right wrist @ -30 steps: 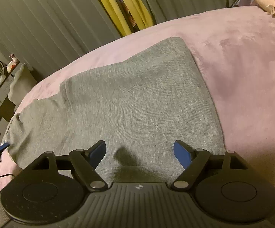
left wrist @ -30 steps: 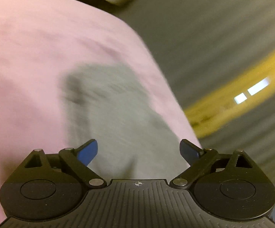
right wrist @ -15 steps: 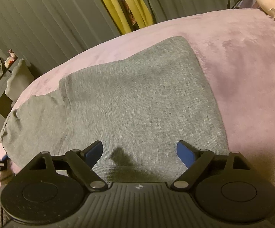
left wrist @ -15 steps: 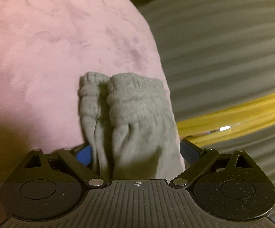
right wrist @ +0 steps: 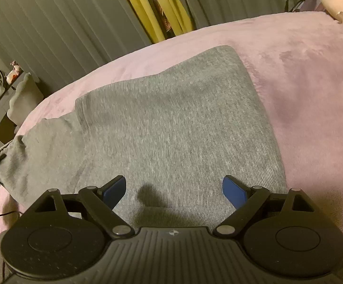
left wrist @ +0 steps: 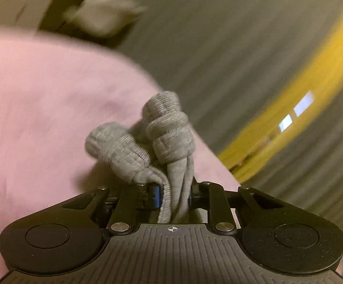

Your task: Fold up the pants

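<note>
Since the earlier frames: left tongs (left wrist: 173, 197), spread wide half a second ago around the ribbed leg cuffs, now pinch them; the cuffs have bunched up.
Left tongs: pressed together on the grey fabric just below the cuffs (left wrist: 169, 132), which stand up in two rolled lumps above the blue pads.
Right tongs: right tongs (right wrist: 174, 189) spread wide, hovering over the body of the pants, pinching nothing; whether the pads touch the cloth cannot be told.
Pants: grey pants (right wrist: 171, 127) lie flat, folded, across the pink bedspread (right wrist: 301, 75), with the leg end trailing off to the left.
Backdrop: grey pleated curtains (right wrist: 65, 30) with a yellow curtain (right wrist: 147, 7) between them; a pale plush toy (right wrist: 339, 2) sits on the far right of the bed.
Picture quality: left view blurred by motion.
</note>
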